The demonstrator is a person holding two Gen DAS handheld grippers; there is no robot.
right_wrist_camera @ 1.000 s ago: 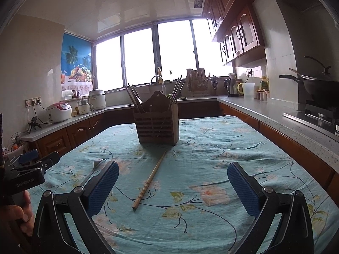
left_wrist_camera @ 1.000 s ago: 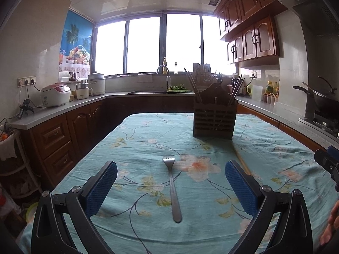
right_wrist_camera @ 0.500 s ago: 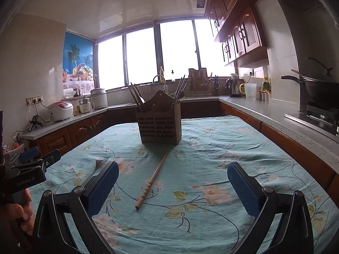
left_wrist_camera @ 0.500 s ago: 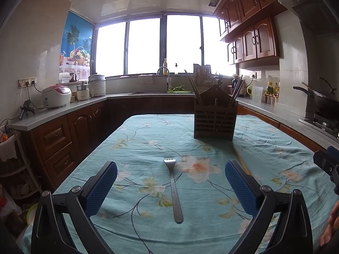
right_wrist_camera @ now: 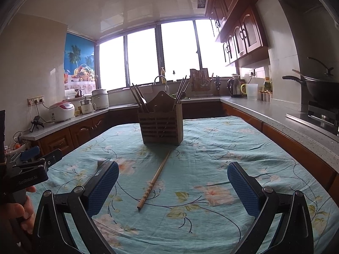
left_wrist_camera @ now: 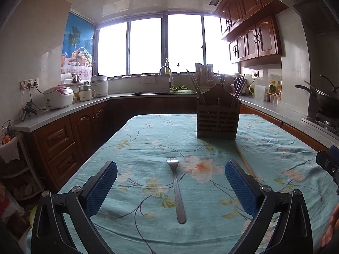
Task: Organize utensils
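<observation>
A steel fork (left_wrist_camera: 176, 187) lies on the floral tablecloth, tines away from me, between the open fingers of my left gripper (left_wrist_camera: 171, 187). A wooden chopstick (right_wrist_camera: 154, 178) lies on the cloth just left of centre between the open fingers of my right gripper (right_wrist_camera: 172, 187); part of it shows in the left wrist view (left_wrist_camera: 245, 163). A slatted wooden utensil holder (left_wrist_camera: 217, 118) with several chopsticks stands upright farther back on the table; it also shows in the right wrist view (right_wrist_camera: 161, 124). Both grippers are empty.
The teal tablecloth (right_wrist_camera: 211, 148) covers the table. Kitchen counters run along the left, back and right, with rice cookers (left_wrist_camera: 58, 97), a sink tap (left_wrist_camera: 166, 74), a kettle (right_wrist_camera: 235, 86) and a wok (right_wrist_camera: 322, 86). The left gripper's body (right_wrist_camera: 29, 169) shows at the right view's left edge.
Both grippers have moved slightly forward and lower toward the table; the fork and chopstick sit a little closer in view. Nothing was grasped.
</observation>
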